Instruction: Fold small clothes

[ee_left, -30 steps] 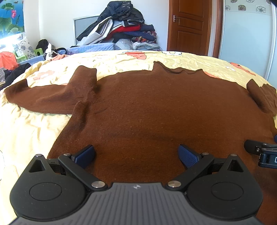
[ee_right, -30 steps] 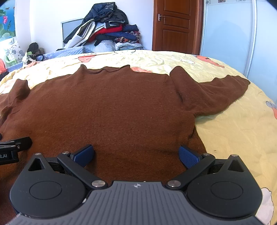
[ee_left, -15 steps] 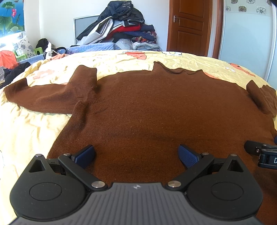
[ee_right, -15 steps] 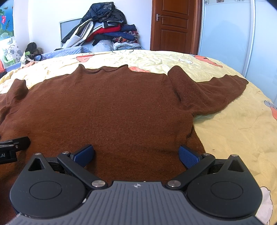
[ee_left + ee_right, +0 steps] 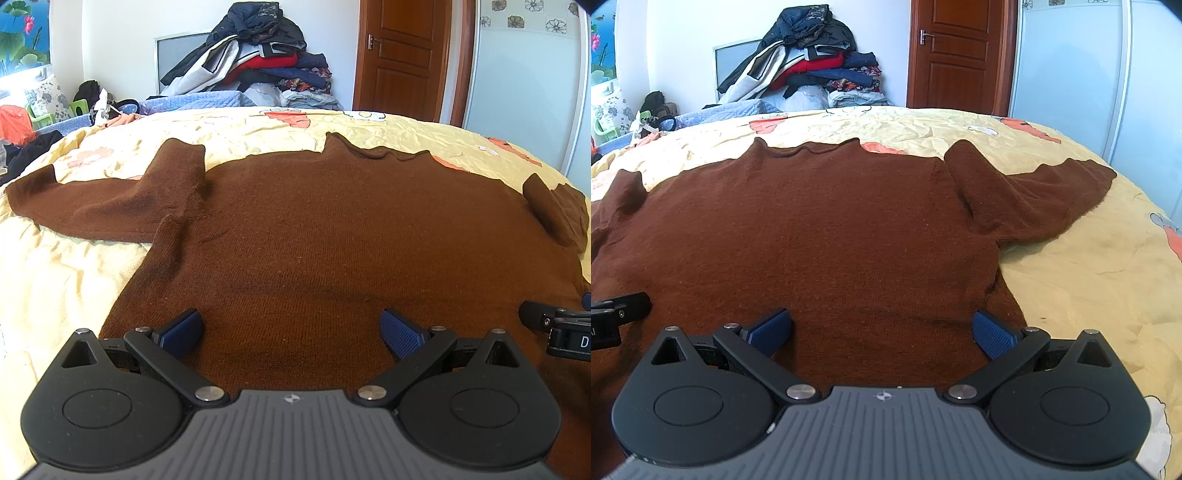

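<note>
A brown knitted sweater lies spread flat on the yellow bedsheet, collar at the far side, sleeves out to both sides. It also fills the right wrist view. My left gripper is open and empty, low over the sweater's near hem on the left half. My right gripper is open and empty over the near hem by the sweater's right side edge. Each gripper's tip shows at the edge of the other's view.
A heap of clothes is piled beyond the far side of the bed. A wooden door and a pale wardrobe panel stand behind. Bare sheet lies right of the sweater.
Both grippers have crept slightly forward over the hem; the jaws stay open and the sweater has not moved.
</note>
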`<state>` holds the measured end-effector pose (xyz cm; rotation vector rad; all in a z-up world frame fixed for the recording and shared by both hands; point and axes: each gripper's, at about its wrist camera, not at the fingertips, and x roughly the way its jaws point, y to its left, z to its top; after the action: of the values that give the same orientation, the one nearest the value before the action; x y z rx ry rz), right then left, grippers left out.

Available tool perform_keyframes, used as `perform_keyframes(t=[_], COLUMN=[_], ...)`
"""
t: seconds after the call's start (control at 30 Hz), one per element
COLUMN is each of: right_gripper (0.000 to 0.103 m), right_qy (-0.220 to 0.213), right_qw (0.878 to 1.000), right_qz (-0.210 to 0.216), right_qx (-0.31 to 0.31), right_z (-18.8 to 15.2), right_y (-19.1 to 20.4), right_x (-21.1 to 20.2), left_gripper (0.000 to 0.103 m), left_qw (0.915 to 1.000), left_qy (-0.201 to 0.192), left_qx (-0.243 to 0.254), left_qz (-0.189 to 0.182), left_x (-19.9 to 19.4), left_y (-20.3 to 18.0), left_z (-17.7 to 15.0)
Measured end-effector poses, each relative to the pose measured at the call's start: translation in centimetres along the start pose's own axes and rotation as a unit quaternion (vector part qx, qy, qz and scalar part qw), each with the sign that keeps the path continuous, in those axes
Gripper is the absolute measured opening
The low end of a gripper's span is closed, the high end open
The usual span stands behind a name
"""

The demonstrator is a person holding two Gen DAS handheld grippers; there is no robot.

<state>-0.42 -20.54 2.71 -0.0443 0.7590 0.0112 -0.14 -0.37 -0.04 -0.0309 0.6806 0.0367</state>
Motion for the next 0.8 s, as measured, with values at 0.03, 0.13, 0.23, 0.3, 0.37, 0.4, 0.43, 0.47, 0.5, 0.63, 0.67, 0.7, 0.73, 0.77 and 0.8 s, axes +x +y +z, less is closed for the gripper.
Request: perform_keyframes(t=[0.03,0.13,0.23,0.3,0.37,0.4,0.43,0.47,0.5,0.63,0.67,0.7,0.73,0.77,0.8], right_gripper=[0.103,0.103,0.103,0.103,0.103,0.103,0.103,0.103,0.103,0.103,0.103,0.103,0.103,0.103,0.103], right_qy=[0.0,0.0,-0.001,-0.001,-0.001,-0.001,-0.001,-0.001,-0.001,-0.001,-0.001,-0.001,0.0,0.0,-0.001], right_qw=[1.0,1.0,1.0,1.0,1.0,1.0,1.0,1.0,1.0,1.0,1.0,1.0,1.0,1.0,1.0], right_qz=[0.0,0.0,0.0,0.0,0.0,0.0,0.0,0.0,0.0,0.001,0.001,0.002,0.002,0.002,0.002], right_qx=[0.0,0.0,0.0,0.0,0.0,0.0,0.0,0.0,0.0,0.0,0.0,-0.001,-0.001,-0.001,-0.001], right_z=[0.0,0.0,-0.05,-0.06,-0.06,-0.06,-0.07,-0.07,-0.08,-0.1,-0.1,-0.08,-0.08,-0.08,-0.08], right_y=[-0.03,0.04,0.09,0.09,0.12,0.12,0.13,0.14,0.14,0.24,0.27,0.28,0.31,0.33,0.32], right_x=[0.02,0.0,-0.12,-0.13,-0.13,-0.13,-0.13,-0.13,-0.14,-0.18,-0.18,-0.18,-0.18,-0.18,-0.18], left_gripper=[0.103,0.103,0.103,0.103,0.103,0.103,0.103,0.103,0.103,0.103,0.103,0.103,0.103,0.103,0.103], left_qw=[1.0,1.0,1.0,1.0,1.0,0.9999,0.9999,0.9999,0.9999,0.9999,0.9999,0.9999,0.9999,0.9999,0.9999], left_qy=[0.0,0.001,0.002,0.002,0.002,0.002,0.002,0.002,0.002,0.002,0.002,0.002,0.002,0.002,0.002], left_qx=[0.001,0.003,0.005,0.006,0.006,0.006,0.006,0.006,0.006,0.006,0.006,0.006,0.006,0.006,0.006], left_qz=[0.0,0.003,0.006,0.007,0.008,0.008,0.008,0.009,0.009,0.009,0.009,0.009,0.009,0.009,0.009], left_x=[-0.02,0.02,0.06,0.12,0.15,0.17,0.17,0.17,0.15,0.14,0.14,0.14,0.14,0.13,0.12], left_y=[0.03,-0.01,-0.13,-0.22,-0.26,-0.25,-0.25,-0.26,-0.25,-0.24,-0.23,-0.24,-0.23,-0.21,-0.22], left_z=[-0.02,-0.02,-0.01,0.0,0.01,0.02,0.02,0.02,0.0,-0.01,-0.02,-0.01,-0.02,-0.03,-0.03])
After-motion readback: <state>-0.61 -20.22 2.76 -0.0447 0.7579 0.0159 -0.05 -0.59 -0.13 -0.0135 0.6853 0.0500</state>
